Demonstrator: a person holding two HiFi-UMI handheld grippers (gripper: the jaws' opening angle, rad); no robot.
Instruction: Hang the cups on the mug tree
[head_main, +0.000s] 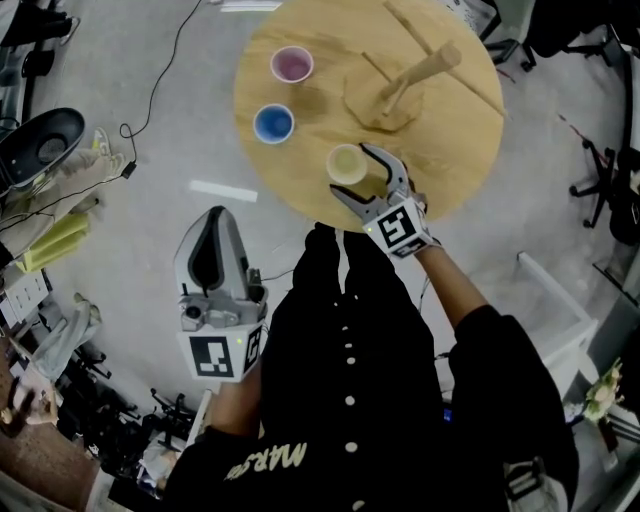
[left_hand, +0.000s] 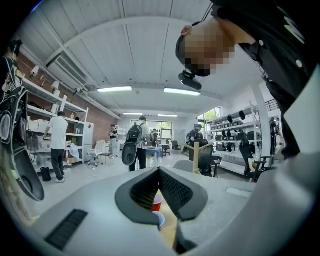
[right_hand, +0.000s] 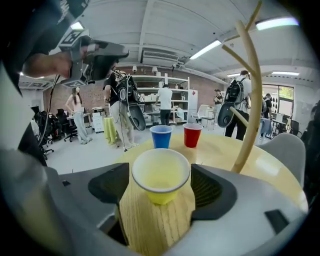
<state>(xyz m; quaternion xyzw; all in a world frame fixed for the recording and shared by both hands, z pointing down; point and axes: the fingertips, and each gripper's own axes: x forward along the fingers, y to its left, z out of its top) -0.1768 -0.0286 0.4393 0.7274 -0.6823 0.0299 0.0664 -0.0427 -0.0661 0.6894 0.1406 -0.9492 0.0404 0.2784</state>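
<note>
Grey left claw (head_main: 216, 220) is closed and empty, parked off the worktop (head_main: 300, 185) to stay clear. Red cup (head_main: 292, 65) and blue cup (head_main: 273, 123) wait upright. Yellow cup (head_main: 346, 163) sits between your open right claw (right_hand: 160, 172), unpinched, set for pickup. Mug tree (head_main: 415, 80) bare beyond.

I get bright, even indoor light from ceiling strip lights (left_hand: 114, 89), soft short shadows under the mug tree (head_main: 415, 80) on the table (head_main: 450, 160), both gripper views bulging fisheye with black corners, closest foreground soft, head view slightly grainy
</note>
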